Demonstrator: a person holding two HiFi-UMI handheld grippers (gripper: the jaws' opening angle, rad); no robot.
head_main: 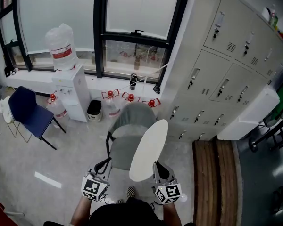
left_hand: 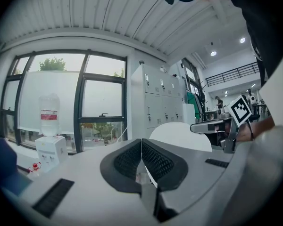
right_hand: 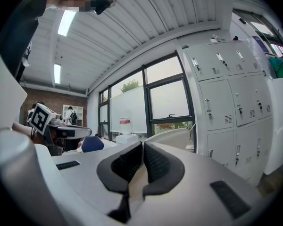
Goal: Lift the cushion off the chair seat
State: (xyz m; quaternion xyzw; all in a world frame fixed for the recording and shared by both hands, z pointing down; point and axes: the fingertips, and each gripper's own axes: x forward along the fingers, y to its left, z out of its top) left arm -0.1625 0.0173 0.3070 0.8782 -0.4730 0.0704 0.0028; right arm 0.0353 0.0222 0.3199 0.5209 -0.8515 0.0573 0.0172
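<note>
Over the grey floor (head_main: pixel 61 159), my right gripper (head_main: pixel 159 167) pinches the cushion (head_main: pixel 148 149), tilted up off the chair (head_main: pixel 120 149) ahead. My left gripper (head_main: pixel 104 166) is pressed together. I judge the lift nearly done.

Daylight pours through the far windows (head_main: pixel 132 13), which wash out to white; ceiling strip lights (right_hand: pixel 66 22) glare at left in the right gripper view. The cushion (head_main: pixel 148 149) reads flat bright white. Shadows are soft. Both gripper views bow at the edges, corners black, near foreground blurred.
</note>
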